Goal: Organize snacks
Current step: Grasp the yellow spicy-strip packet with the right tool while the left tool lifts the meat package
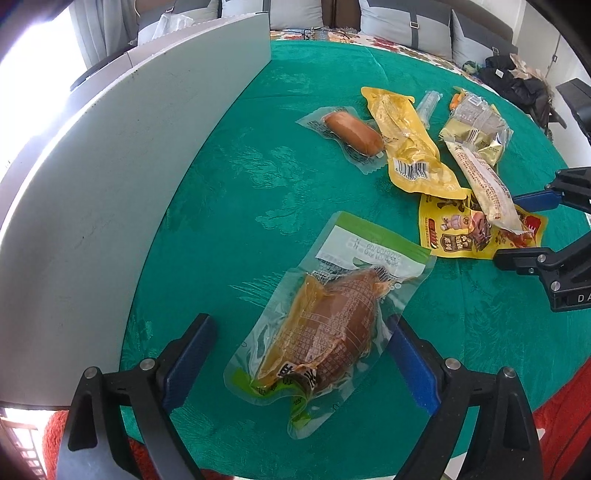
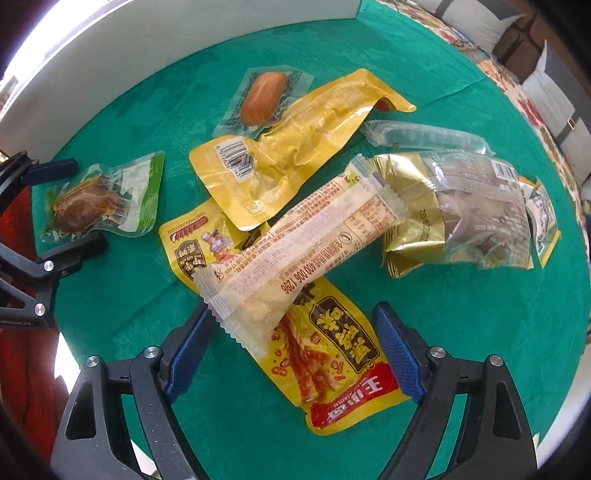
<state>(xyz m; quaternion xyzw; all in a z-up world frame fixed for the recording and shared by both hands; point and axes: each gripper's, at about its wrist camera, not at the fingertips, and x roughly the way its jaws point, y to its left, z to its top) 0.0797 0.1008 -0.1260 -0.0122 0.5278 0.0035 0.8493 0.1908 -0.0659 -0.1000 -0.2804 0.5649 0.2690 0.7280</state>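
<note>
Snack packs lie on a green tablecloth [image 1: 240, 177]. My left gripper [image 1: 303, 332] is open, its fingers either side of a clear and green pack with brown meat [image 1: 328, 332], which also shows in the right wrist view [image 2: 99, 199]. My right gripper [image 2: 291, 325] is open over a long pale bar [image 2: 303, 247] that lies across a yellow and red pack [image 2: 332, 343]. The right gripper also shows in the left wrist view [image 1: 532, 225]. Nearby lie a yellow pouch [image 2: 295, 147], a small sausage pack [image 2: 262, 98] and a gold and clear pack [image 2: 461, 218].
A white box wall [image 1: 110, 177] stands along the left of the table and shows at the top left of the right wrist view [image 2: 147, 40]. A slim clear pack [image 2: 424, 136] lies behind the pile. Cushions [image 1: 402, 22] and dark clothes [image 1: 517, 77] lie beyond the table.
</note>
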